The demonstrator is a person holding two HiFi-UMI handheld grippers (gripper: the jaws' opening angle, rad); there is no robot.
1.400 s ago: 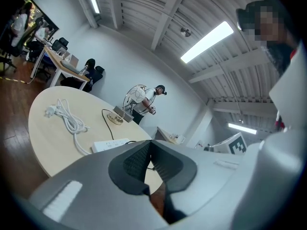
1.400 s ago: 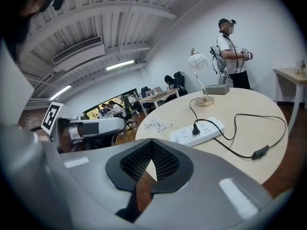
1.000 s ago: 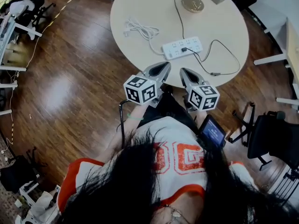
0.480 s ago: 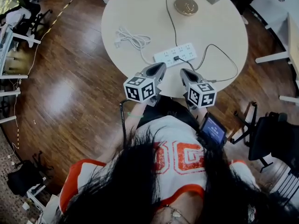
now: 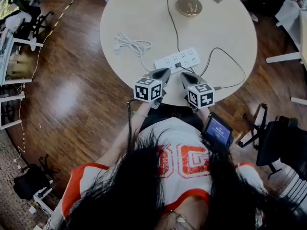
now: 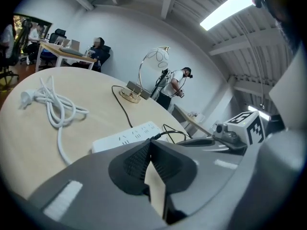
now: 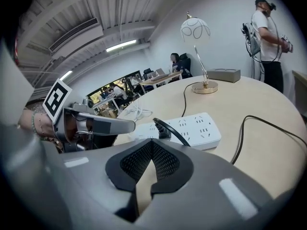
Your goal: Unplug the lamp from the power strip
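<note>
A white power strip lies near the front of the round beige table. A black plug sits in it, its thin black cord running to a brass-based lamp at the far side. My left gripper is shut and empty just in front of the strip's left part. Beside it my right gripper is shut and empty, close before the plug.
The strip's own white cable lies coiled at the table's left. A second black cord loops off the right edge. Chairs and desks stand around on the wooden floor; people are in the background.
Both grippers have moved forward over the table edge and closer together, now just short of the power strip. Jaws stay shut.
</note>
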